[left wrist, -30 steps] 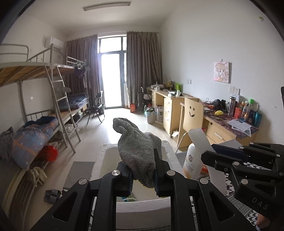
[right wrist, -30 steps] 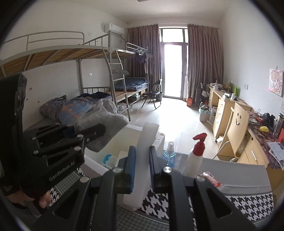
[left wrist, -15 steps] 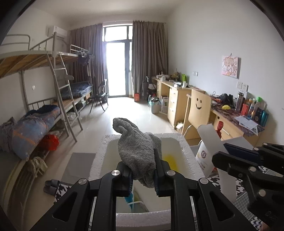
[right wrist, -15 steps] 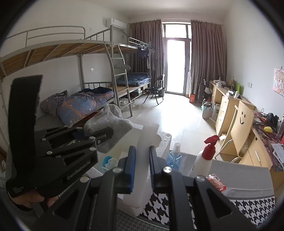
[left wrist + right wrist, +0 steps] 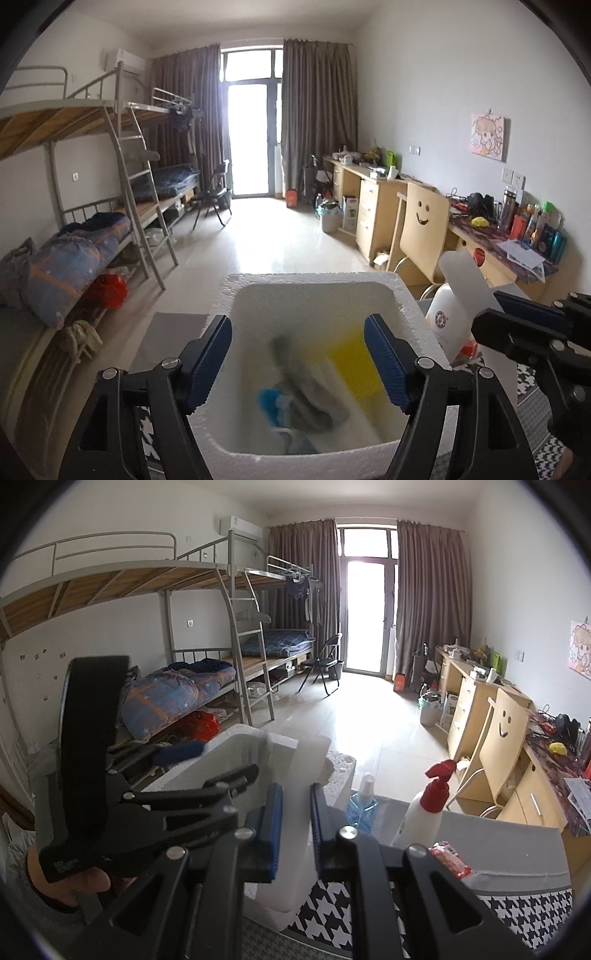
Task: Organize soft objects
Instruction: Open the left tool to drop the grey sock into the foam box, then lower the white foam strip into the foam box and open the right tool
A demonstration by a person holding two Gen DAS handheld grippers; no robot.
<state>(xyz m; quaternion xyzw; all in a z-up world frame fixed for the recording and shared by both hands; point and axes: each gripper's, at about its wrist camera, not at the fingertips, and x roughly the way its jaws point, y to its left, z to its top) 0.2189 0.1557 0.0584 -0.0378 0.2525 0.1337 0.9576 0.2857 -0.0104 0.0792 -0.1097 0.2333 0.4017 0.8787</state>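
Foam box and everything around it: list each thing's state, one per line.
Foam box: open, lid off.
Lid: upright, clamped in the right gripper.
Left gripper: fingers just opened, empty.
Grey cloth: blurred, inside the box.
Spray bottle: upright.

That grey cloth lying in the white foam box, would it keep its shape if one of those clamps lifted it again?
Probably not. The grey cloth lies crumpled in the foam box, so it would likely droop. It looks light and fuzzy, so probably easy to pinch. The left gripper, whose jaws have just been opening, now stands open and empty above it.
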